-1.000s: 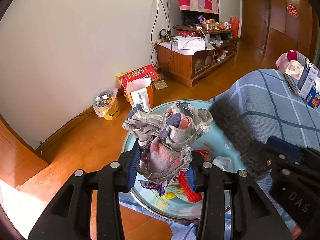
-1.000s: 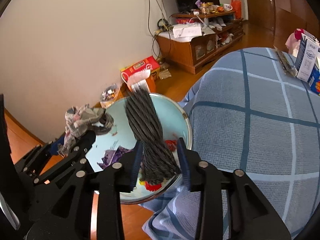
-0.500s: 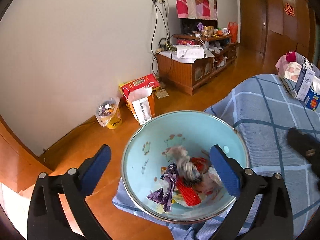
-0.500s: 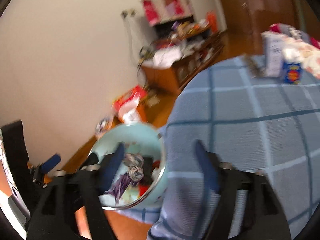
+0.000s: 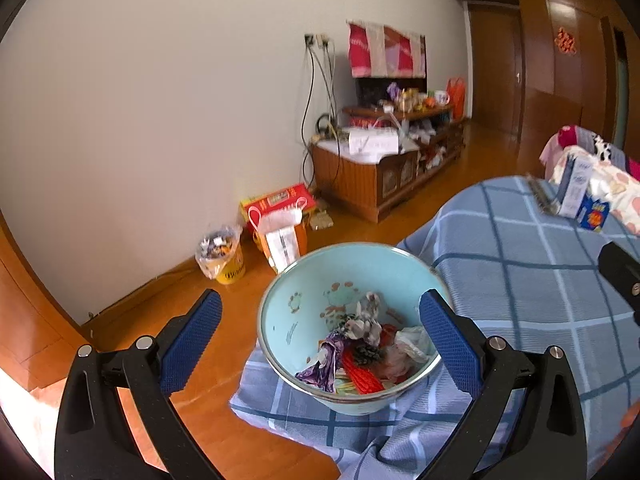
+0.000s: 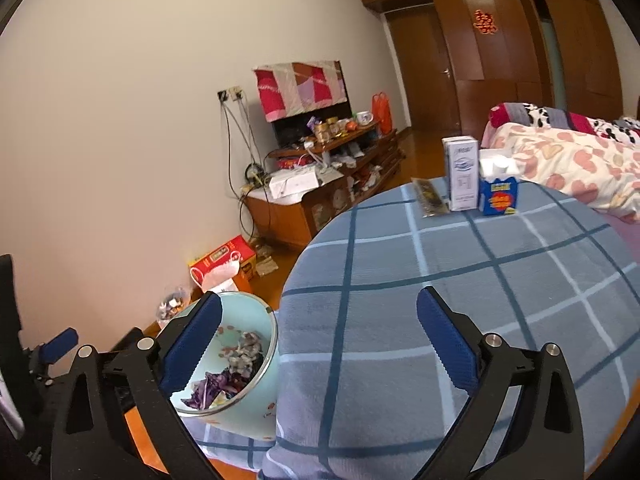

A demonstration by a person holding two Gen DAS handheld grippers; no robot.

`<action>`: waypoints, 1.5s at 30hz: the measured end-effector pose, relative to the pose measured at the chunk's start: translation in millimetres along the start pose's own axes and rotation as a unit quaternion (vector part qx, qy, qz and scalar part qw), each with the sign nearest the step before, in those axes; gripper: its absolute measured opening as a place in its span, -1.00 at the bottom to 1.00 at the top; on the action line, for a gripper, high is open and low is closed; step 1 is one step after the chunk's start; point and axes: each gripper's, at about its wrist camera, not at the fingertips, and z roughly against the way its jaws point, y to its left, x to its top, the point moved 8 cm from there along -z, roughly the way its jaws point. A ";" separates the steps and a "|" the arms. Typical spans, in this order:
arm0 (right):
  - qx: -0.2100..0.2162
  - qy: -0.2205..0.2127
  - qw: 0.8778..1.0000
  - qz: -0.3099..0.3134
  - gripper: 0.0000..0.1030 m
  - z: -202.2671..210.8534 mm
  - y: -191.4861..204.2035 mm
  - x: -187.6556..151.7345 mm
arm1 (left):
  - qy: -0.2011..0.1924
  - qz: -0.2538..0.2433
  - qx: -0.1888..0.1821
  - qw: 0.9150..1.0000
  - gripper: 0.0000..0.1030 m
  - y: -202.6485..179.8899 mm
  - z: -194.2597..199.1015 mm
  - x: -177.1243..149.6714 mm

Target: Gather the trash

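Crumpled purple, red and grey trash [image 5: 360, 348], seemingly wrappers and cloth, is heaped in the pale-blue basin [image 5: 288, 320]; both grippers' fingers [image 5: 192, 336] [image 6: 448, 340] are spread empty.

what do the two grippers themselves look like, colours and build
Both look alike. The left gripper and right gripper each have two matte black plastic fingers with triangular cut-outs and round silver fasteners at the joints. The inner faces carry blue pads with a fine knurled grid texture. No cables, sleeves or hands show. No lettering is readable on them in these views.
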 end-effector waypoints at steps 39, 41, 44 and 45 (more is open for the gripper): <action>-0.023 -0.104 0.994 -0.002 0.91 107.5 -3.7 29.5 | -0.108 -0.005 0.001 0.994 0.88 2.9 112.7 28.7; -0.024 -0.105 0.994 -0.002 0.91 107.8 -3.8 30.2 | -0.108 -0.006 0.001 0.994 0.88 3.0 113.3 29.0; -0.023 -0.106 0.994 -0.002 0.91 108.4 -3.6 30.3 | -0.110 -0.005 0.005 0.994 0.88 4.5 113.2 30.1; -0.023 -0.106 0.994 -0.002 0.91 108.3 -3.7 30.1 | -0.110 -0.004 0.005 0.994 0.88 4.5 113.2 29.8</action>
